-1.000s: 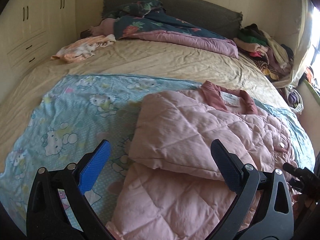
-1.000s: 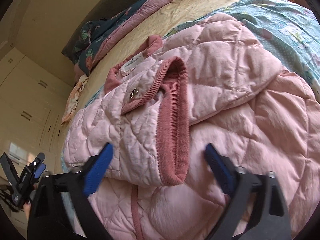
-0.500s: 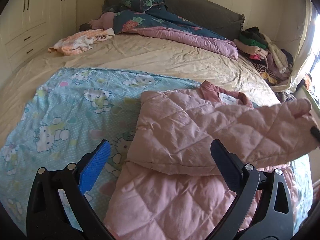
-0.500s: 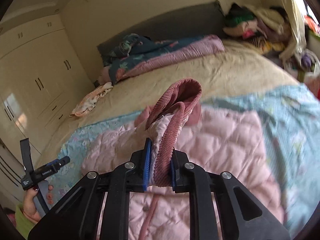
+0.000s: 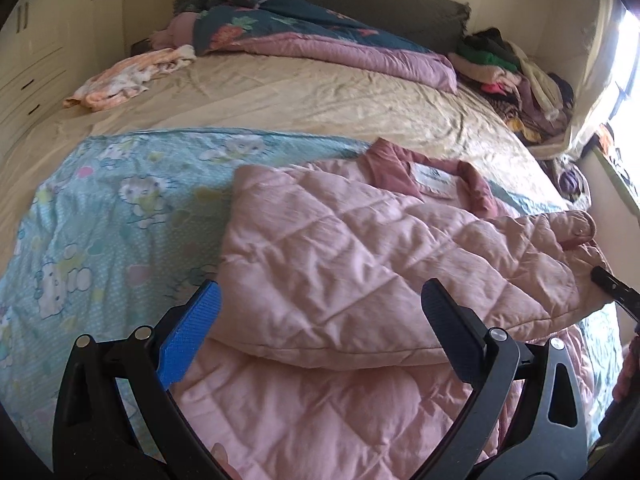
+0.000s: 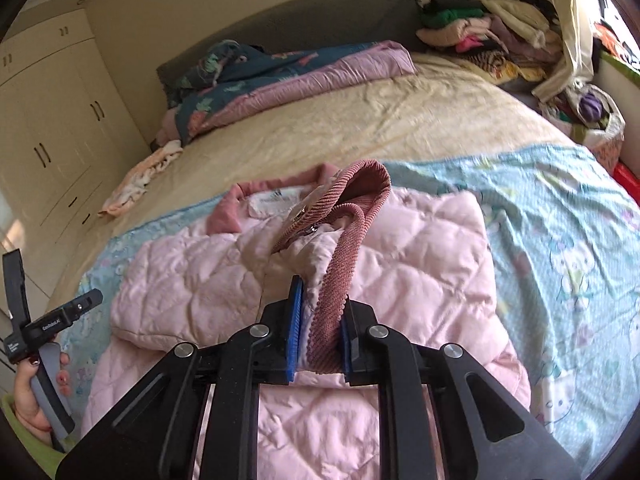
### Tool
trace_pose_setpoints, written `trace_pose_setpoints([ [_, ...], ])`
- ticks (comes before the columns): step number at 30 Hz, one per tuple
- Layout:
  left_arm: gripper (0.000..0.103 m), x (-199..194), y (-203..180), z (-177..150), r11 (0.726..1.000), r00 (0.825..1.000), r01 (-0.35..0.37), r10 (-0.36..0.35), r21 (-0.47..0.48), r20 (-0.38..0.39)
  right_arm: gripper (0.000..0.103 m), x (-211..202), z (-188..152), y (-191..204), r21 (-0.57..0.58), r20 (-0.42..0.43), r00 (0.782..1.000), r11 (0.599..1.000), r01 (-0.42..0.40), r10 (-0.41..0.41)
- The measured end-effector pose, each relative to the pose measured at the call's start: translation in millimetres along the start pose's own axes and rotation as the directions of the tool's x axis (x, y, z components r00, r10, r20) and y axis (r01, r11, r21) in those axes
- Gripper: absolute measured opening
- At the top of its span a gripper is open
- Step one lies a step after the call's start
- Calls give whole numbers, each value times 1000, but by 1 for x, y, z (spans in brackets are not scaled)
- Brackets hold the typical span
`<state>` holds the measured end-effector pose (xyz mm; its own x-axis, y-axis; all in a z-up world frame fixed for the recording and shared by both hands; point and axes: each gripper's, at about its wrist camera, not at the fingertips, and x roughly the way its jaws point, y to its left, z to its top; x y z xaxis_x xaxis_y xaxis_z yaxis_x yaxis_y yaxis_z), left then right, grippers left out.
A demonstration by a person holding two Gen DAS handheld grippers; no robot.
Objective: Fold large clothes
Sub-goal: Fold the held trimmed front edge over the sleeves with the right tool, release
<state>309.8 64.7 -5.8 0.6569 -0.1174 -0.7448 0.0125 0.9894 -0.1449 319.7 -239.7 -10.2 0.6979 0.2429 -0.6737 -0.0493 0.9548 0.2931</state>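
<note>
The right gripper (image 6: pixel 318 330) is clamped on the pink quilted jacket's (image 5: pixel 340 248) ribbed cuff (image 6: pixel 340 280), holding the sleeve above the jacket, which lies on the blue sheet (image 5: pixel 108 216) at the bed's near edge; the left gripper (image 5: pixel 320 332) hangs apart, empty

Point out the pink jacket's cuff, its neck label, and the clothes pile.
cuff (image 6: pixel 326 336): right wrist view, ribbed band between the tongs.
neck label (image 5: pixel 434 179): left wrist view, middle of the white tag.
clothes pile (image 6: pixel 472 24): right wrist view, green and pink garments.
</note>
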Motion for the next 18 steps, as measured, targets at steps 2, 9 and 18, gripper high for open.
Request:
trace_pose_setpoints([
  [2,94,5,-6,-1,1000,1000,10,-9,11,-13,15,5,-4,-2,3,-12,1000,1000,5,-5],
  [9,94,25,-33,-7,997,997,42,-38,69,-61,15,12,-11,-4,3,-33,999,1000,16,-15],
  [18,94,53,-35,-16,996,991,49,-39,81,-132,40,15,-13,-9,42,-51,998,999,27,-25],
])
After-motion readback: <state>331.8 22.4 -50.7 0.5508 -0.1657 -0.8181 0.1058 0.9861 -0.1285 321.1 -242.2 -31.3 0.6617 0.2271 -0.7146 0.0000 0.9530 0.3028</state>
